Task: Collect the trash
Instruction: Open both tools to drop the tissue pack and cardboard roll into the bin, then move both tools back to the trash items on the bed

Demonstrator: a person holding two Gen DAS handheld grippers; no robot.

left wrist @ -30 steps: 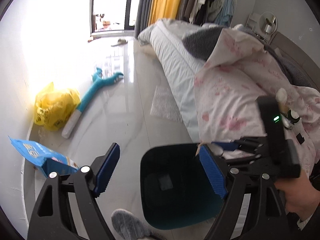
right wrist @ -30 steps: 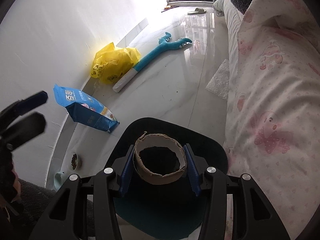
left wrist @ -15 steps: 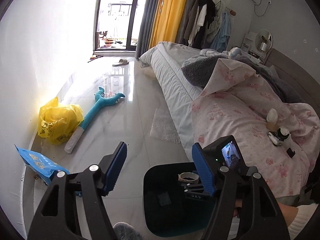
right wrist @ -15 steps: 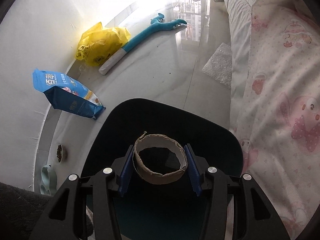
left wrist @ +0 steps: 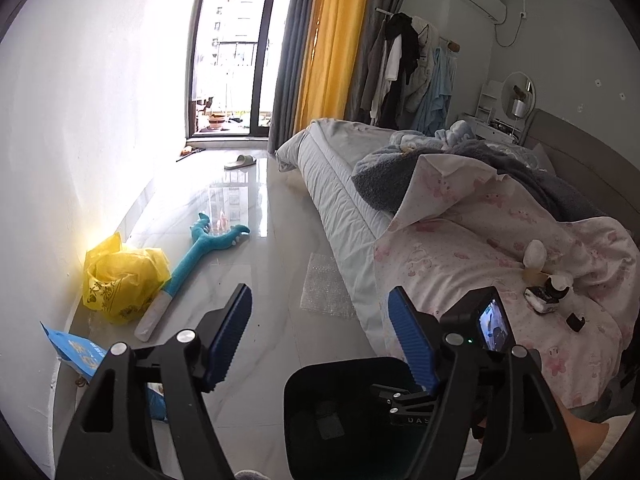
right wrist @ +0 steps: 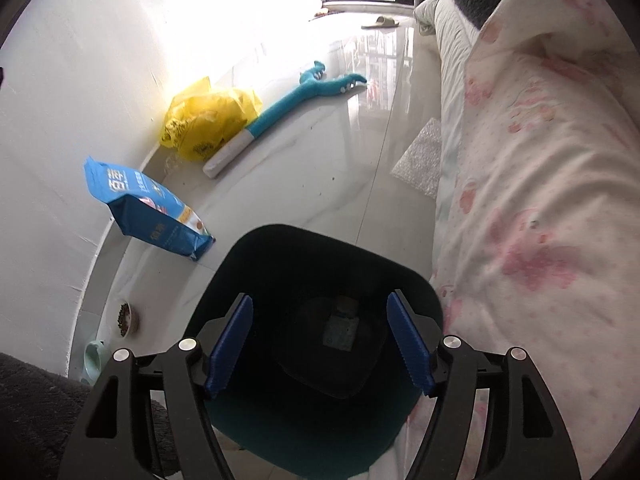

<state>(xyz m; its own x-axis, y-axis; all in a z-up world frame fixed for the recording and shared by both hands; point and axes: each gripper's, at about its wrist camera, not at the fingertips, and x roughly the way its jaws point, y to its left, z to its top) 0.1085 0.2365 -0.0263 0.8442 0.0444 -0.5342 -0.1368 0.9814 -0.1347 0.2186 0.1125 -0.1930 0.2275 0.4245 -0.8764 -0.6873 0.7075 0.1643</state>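
Observation:
A dark teal trash bin (right wrist: 320, 440) stands on the floor beside the bed. My right gripper (right wrist: 320, 344) is open and empty, right over the bin's mouth; a small pale scrap (right wrist: 340, 330) lies on the bin's bottom, and the cardboard ring is not in sight. My left gripper (left wrist: 320, 340) is open and empty, held higher, above the floor left of the bin (left wrist: 340, 420). The right gripper's body (left wrist: 480, 344) shows over the bin in the left wrist view. Small items (left wrist: 548, 292) lie on the pink bedspread.
A bed with a pink quilt (right wrist: 540, 200) runs along the right. On the floor by the wall lie a blue bag (right wrist: 148, 210), a yellow plastic bag (right wrist: 208, 120), a teal plush toy (right wrist: 300, 96), a sheet of bubble wrap (right wrist: 424, 160) and pet bowls (right wrist: 126, 320).
My right gripper has opened and the cardboard ring it held has dropped out of it over the bin. My left gripper has risen and tilted up toward the room.

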